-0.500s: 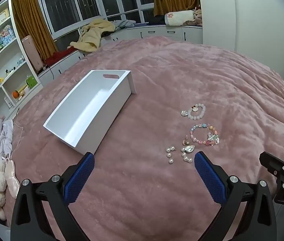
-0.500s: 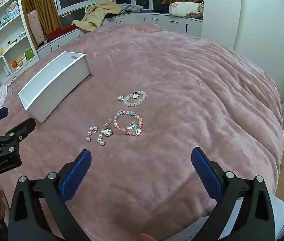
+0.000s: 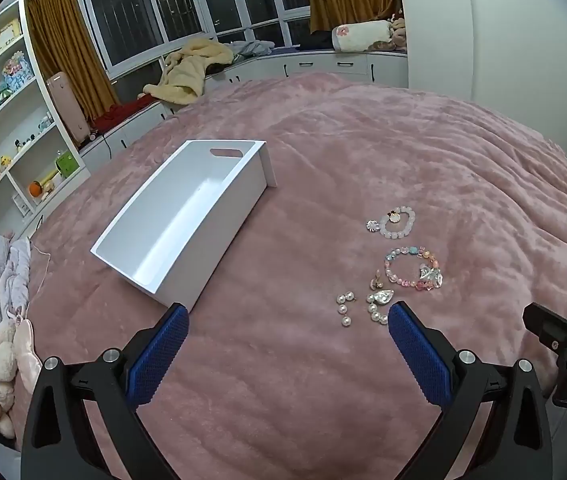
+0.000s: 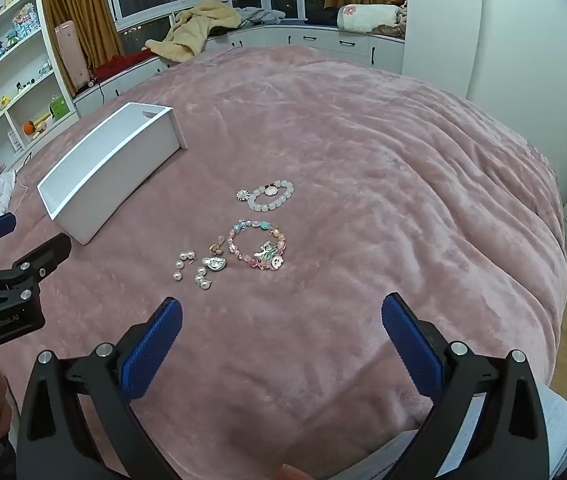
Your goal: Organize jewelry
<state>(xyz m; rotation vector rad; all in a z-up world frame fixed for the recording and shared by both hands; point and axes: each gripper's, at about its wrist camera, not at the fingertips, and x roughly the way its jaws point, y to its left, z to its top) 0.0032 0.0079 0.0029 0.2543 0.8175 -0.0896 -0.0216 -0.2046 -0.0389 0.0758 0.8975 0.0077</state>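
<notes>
Lying diagonal: white bin (image 3: 187, 220), handle-slot end far.

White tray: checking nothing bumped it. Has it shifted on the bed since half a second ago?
No. The white tray sits at the same angle and gap from the pale bead bracelet in the left wrist view, so it has not shifted.

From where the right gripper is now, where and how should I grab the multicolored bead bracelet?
Probably the bare bead arc on the near left of the multicolored bracelet, away from its charm cluster. It lies flat as an open ring on the pink blanket, so come from above with the open right gripper, one finger inside the loop, one outside. Keep off the silver charm beside it.
</notes>
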